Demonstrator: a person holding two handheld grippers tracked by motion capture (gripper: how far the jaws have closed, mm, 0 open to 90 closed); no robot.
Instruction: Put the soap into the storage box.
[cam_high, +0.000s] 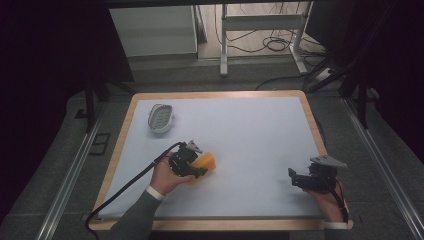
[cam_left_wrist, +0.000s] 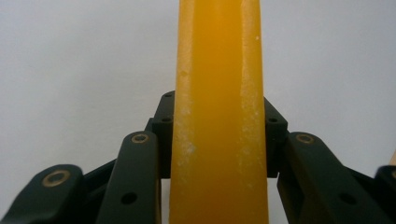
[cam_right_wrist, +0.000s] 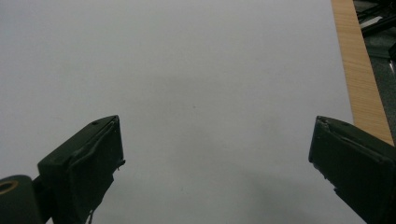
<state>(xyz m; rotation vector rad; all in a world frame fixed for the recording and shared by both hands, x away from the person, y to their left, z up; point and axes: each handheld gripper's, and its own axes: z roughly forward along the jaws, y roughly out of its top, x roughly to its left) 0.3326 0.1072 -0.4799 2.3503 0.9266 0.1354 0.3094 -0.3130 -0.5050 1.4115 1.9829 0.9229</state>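
Gripping the orange block (cam_high: 206, 162), the left gripper (cam_high: 194, 167) is sitting near the front left of the worktop (cam_high: 250, 130), so the pick-up part of the job is looking done: the left gripper view is showing the block (cam_left_wrist: 218, 112) running straight up between the two black fingers (cam_left_wrist: 140, 182), which are pressing on its two sides, closed as far as the block is letting them. Whether the block is lifted clear of the white surface or is resting on it, the pictures are not making plain. What is left, as a judgement, is carrying the block to wherever it belongs and letting go; the small white slotted dish (cam_high: 161, 119), which looks like a soap holder, is lying well apart at the far left corner and may be the place for it, though nothing is confirming that. The right gripper (cam_high: 298, 179) is hovering near the front right edge, well away from the block, and its fingers (cam_right_wrist: 84, 168) are standing wide apart over bare worktop, holding and touching nothing.
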